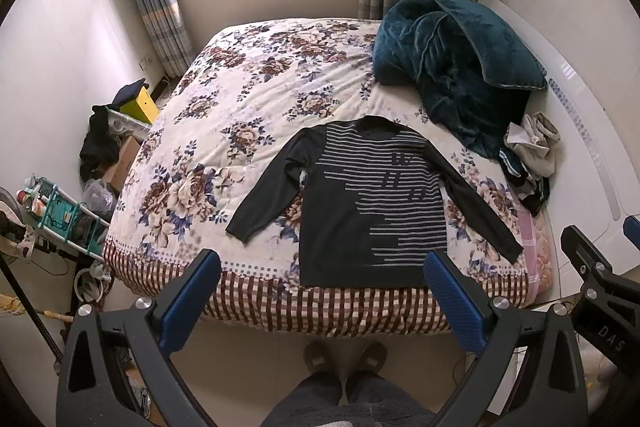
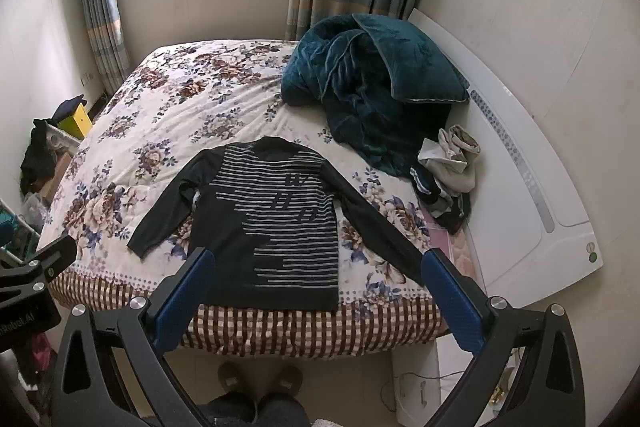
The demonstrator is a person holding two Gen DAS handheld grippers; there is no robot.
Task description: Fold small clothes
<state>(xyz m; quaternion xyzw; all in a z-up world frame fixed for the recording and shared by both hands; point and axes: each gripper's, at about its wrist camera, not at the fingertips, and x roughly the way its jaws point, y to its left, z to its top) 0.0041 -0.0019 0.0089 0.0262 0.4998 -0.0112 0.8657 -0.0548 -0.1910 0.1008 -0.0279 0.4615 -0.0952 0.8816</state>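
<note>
Dark knit cloth with thin pale stripes makes up the shirt (image 1: 360, 203), which lies flat on the bed (image 1: 256, 99) near its front edge. The stripes cover the chest and step down one side like stairs, and the rest of the front is plain dark. Both long sleeves are spread out to the sides, slanting down like the arms of a tent. There are pale marks among the stripes that may be letters, but they are too small to read. The bed cover is soft and puffy, cream with big brown and blue flowers, and it ends in a brown checked band at the front.

A fluffy teal blanket (image 1: 452, 67) sits in a heap at the far right of the bed. Beside it is a small pile of crumpled clothes (image 1: 528, 151), next to the smooth white headboard (image 1: 580, 131).

The left gripper (image 1: 322, 267) hangs in the air over the front edge of the bed. Its flat blue pads (image 1: 190, 301) are wide apart and hold nothing. The shirt's bottom edge lies just past them, between the two fingers.

The right gripper (image 2: 314, 265) is also wide apart and holds nothing. In its view the shirt (image 2: 272, 223) lies ahead, its hem between the pads (image 2: 454, 301), not touching them.
</note>
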